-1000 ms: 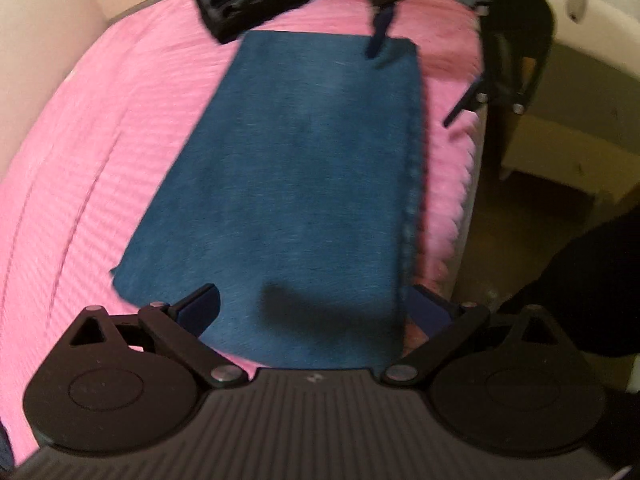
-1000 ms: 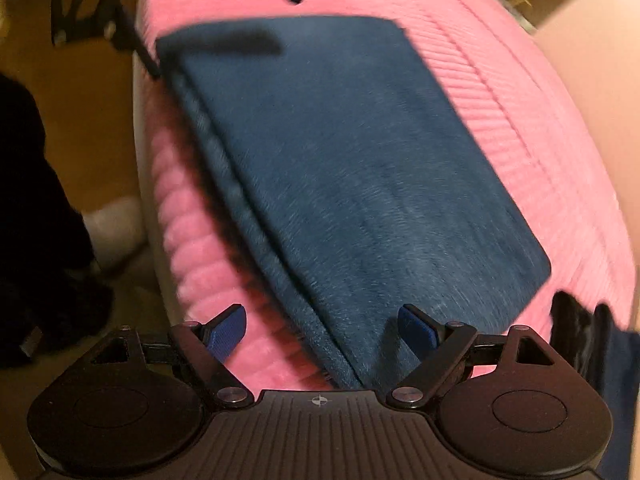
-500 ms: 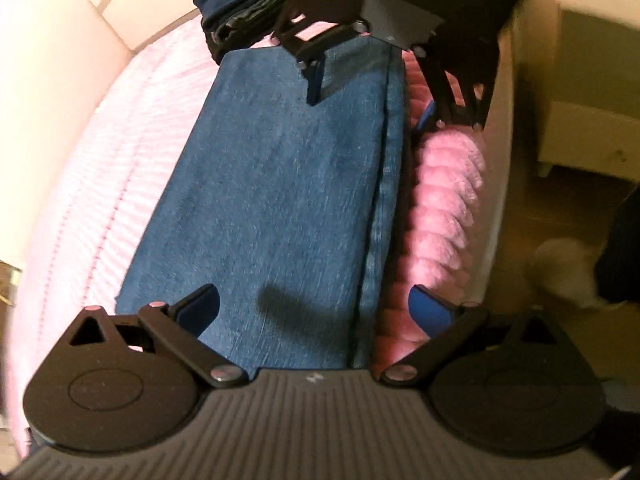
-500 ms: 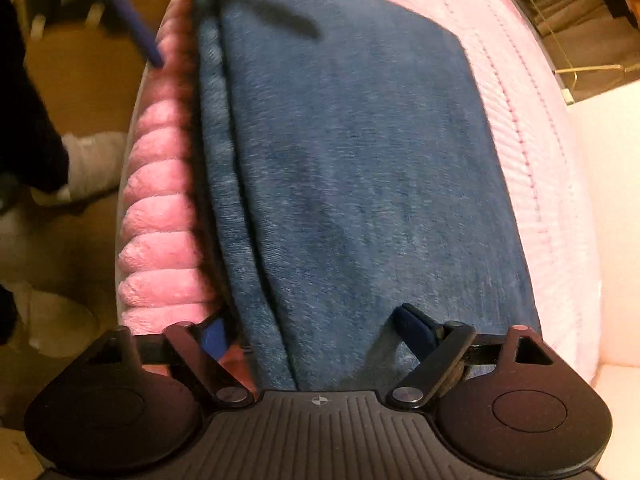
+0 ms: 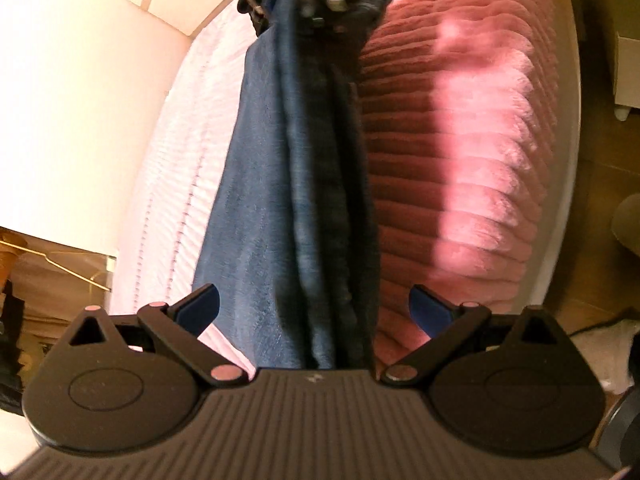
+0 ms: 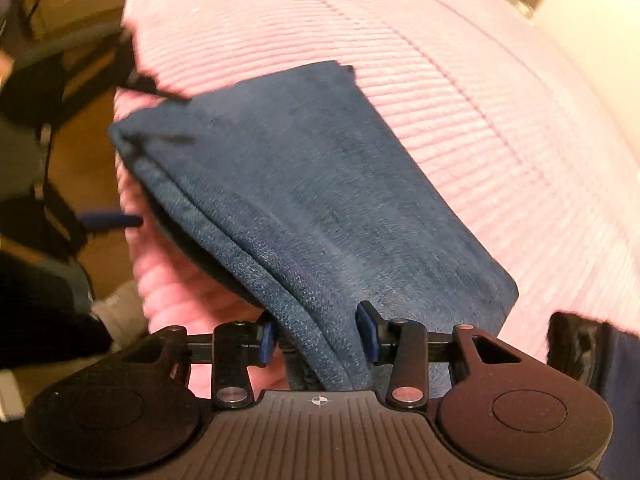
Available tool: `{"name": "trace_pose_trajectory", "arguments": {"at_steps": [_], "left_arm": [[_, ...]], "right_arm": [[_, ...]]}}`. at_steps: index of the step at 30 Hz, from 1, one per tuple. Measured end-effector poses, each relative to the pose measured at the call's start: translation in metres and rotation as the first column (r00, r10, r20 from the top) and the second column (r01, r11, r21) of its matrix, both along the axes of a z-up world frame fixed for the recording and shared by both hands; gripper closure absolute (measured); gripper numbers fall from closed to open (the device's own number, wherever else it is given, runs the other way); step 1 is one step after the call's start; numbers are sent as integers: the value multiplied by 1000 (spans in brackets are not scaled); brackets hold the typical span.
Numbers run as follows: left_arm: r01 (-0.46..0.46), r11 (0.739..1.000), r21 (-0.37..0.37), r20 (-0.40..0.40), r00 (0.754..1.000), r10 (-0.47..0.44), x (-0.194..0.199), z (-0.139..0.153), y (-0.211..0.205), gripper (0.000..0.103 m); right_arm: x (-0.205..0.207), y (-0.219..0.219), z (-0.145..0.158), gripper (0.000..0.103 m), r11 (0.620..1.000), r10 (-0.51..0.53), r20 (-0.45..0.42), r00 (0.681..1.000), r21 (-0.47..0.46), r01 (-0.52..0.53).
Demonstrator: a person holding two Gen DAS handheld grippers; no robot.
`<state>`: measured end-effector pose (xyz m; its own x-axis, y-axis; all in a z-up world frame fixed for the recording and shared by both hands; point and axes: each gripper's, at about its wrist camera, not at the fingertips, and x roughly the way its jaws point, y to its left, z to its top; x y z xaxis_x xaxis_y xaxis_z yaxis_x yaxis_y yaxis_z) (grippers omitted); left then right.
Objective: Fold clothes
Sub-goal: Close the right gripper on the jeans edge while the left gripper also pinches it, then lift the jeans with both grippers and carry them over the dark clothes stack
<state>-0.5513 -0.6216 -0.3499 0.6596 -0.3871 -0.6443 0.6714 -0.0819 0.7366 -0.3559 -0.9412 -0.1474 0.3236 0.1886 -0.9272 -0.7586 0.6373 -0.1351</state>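
Observation:
A folded dark blue garment (image 5: 264,208) lies lengthwise on a pink ribbed bed cover (image 5: 472,184). My left gripper (image 5: 316,306) stands wide open low over its near end. The cloth runs between the fingers without touching the pads. At the far end my right gripper (image 5: 316,4) is a dark blur on the raised edge. In the right wrist view the jaws of my right gripper (image 6: 316,336) are closing, with the thick folded edge of the garment (image 6: 320,208) between the pads. That edge hangs lifted off the cover, with shadow beneath. A blue fingertip (image 6: 116,220) of the left gripper shows beyond the far corner.
The bed cover (image 6: 440,92) spreads wide beyond the garment. A dark pile of folded clothes (image 6: 580,344) sits by my right gripper. A pale wall (image 5: 80,100) flanks the bed. Wooden floor (image 5: 592,216) and a person's socked foot (image 6: 116,308) lie past the bed's edge.
The right jaws have narrowed onto the garment's folded edge and risen, lifting that end. The left gripper has tipped down and come closer over the other end, staying open.

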Motion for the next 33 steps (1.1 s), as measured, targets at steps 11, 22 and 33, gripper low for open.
{"name": "trace_pose_trajectory", "arguments": {"at_steps": [11, 22, 33], "left_arm": [[14, 1000, 21, 66, 998, -16, 0, -14, -6, 17], [-11, 999, 49, -2, 1000, 11, 16, 3, -9, 73], [-78, 996, -36, -316, 947, 63, 74, 86, -26, 78]], "right_arm": [[11, -4, 17, 62, 991, -121, -84, 989, 47, 125], [-14, -6, -2, 38, 996, -79, 21, 997, 33, 78], [-115, 30, -57, 6, 948, 299, 380, 875, -222, -228]]}}
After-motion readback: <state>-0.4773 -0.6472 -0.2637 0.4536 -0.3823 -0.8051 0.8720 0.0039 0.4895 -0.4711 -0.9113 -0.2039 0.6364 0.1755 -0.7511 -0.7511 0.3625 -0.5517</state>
